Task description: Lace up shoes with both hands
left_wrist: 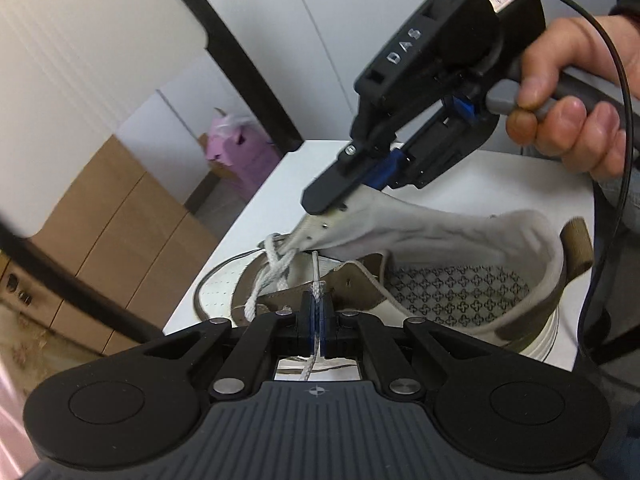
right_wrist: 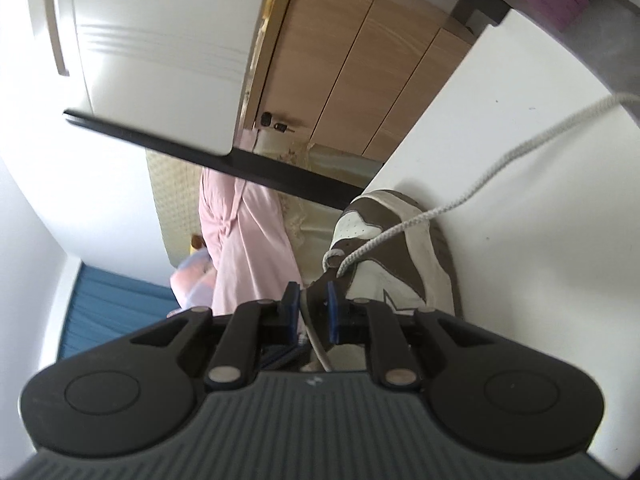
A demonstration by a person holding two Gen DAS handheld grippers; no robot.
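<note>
**Two grippers work a sneaker's lace and tongue**

Seen from the left wrist, the left gripper [left_wrist: 316,312] has its blue-padded jaws pressed together on a white braided shoelace [left_wrist: 316,292], whose stiff tip stands up just beyond the jaws while the cord trails back between them. Directly ahead of those jaws lies the white-and-brown low sneaker [left_wrist: 460,292] on a white tabletop [left_wrist: 480,184], its patterned insole exposed. To the right and above, a person's hand [left_wrist: 576,100] squeezes the handle of the right gripper [left_wrist: 332,204], whose black fingers clamp the sneaker's pale fabric tongue [left_wrist: 400,220] and hold it lifted away from the opening.

From the right wrist, the right gripper [right_wrist: 314,304] has that tongue [right_wrist: 316,340] running between its blue pads, with a gap visible on either side. Just past the jaws the sneaker's toe [right_wrist: 384,216] rests against the tabletop [right_wrist: 520,160], and the shoelace [right_wrist: 460,200] stretches taut toward the upper right.
</note>
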